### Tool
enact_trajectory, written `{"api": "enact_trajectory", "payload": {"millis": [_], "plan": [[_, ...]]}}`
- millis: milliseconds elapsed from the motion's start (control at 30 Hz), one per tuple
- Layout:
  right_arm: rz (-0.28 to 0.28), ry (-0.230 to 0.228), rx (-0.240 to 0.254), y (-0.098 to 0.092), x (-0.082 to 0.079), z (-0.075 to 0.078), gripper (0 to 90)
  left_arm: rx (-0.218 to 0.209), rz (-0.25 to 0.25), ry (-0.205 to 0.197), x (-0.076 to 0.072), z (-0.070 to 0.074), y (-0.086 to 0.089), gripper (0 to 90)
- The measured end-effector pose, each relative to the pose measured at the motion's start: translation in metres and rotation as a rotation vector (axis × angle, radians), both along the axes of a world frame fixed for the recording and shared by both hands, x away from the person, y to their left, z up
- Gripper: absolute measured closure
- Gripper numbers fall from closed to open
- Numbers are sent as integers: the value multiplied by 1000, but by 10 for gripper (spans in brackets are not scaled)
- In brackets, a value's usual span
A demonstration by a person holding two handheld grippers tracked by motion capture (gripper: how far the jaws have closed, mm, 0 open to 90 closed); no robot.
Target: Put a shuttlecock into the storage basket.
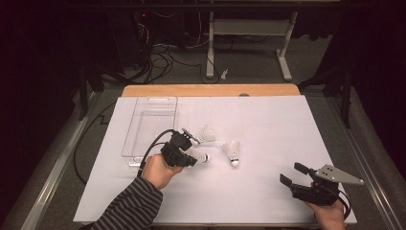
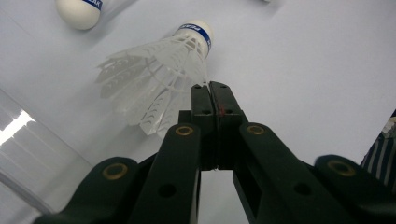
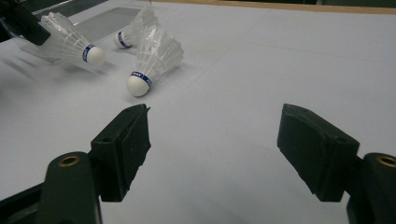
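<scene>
Left fingers (image 2: 215,100) pinched on shuttlecock (image 2: 154,70) skirt, right fingers (image 3: 212,154) wide

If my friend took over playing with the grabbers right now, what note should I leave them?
Left gripper: shut on the held shuttlecock, pinching the edge of its feather skirt.
Right gripper: open, holding nothing, over the table at the right.
Things: the far shuttlecock and the near shuttlecock lie on the table in the middle. The clear tray sits left of them and looks empty.
Done: one shuttlecock gripped.
Left: probably put it in the tray, then fetch the other two.
</scene>
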State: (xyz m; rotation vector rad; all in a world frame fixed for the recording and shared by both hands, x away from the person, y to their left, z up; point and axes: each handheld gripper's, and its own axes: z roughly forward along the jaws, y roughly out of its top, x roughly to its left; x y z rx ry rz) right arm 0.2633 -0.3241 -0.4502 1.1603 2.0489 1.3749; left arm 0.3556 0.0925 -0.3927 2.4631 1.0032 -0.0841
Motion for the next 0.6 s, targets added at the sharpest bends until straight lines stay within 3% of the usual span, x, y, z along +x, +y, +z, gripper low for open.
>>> {"api": "enact_trajectory", "payload": {"millis": [600], "plan": [[3, -8, -12, 1, 0, 0, 260, -50, 4, -42, -3, 14, 9, 898]]}}
